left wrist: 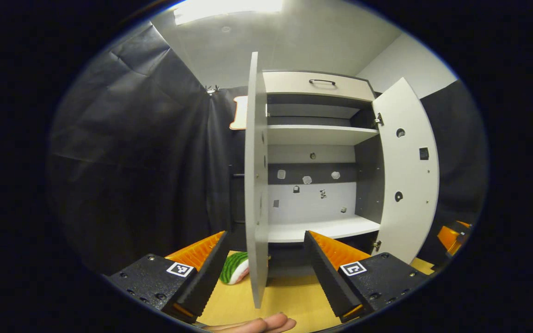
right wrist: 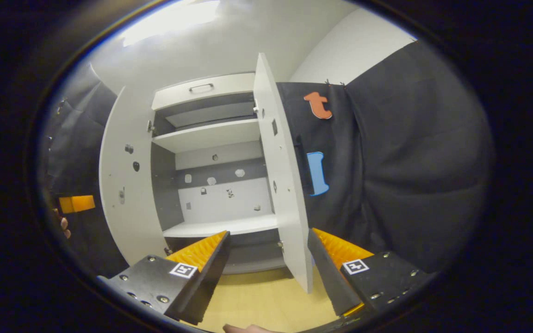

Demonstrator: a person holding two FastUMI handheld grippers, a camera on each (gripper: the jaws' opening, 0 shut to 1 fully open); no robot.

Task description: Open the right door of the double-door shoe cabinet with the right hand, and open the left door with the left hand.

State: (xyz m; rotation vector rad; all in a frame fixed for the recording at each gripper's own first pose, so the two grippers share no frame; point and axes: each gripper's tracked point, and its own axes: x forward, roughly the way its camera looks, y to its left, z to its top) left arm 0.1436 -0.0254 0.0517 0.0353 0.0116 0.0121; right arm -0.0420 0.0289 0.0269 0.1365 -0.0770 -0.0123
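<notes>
The shoe cabinet (left wrist: 317, 134) stands with both doors swung out. In the left gripper view the left door (left wrist: 256, 185) is edge-on and runs down between the fingers of my left gripper (left wrist: 266, 233), which is open and does not press on it. The right door (left wrist: 410, 171) hangs wide at the right. In the right gripper view the right door (right wrist: 285, 185) is edge-on between the spread fingers of my right gripper (right wrist: 269, 231), also open, and the left door (right wrist: 123, 185) stands out at the left.
Inside are white shelves (left wrist: 322, 134), and a drawer with a dark handle (left wrist: 322, 82) sits on top. A green striped object (left wrist: 234, 268) lies on the yellow surface (left wrist: 294, 296) by the left door. Black cloth hangs on both sides. The other gripper (left wrist: 451, 236) shows at the right edge.
</notes>
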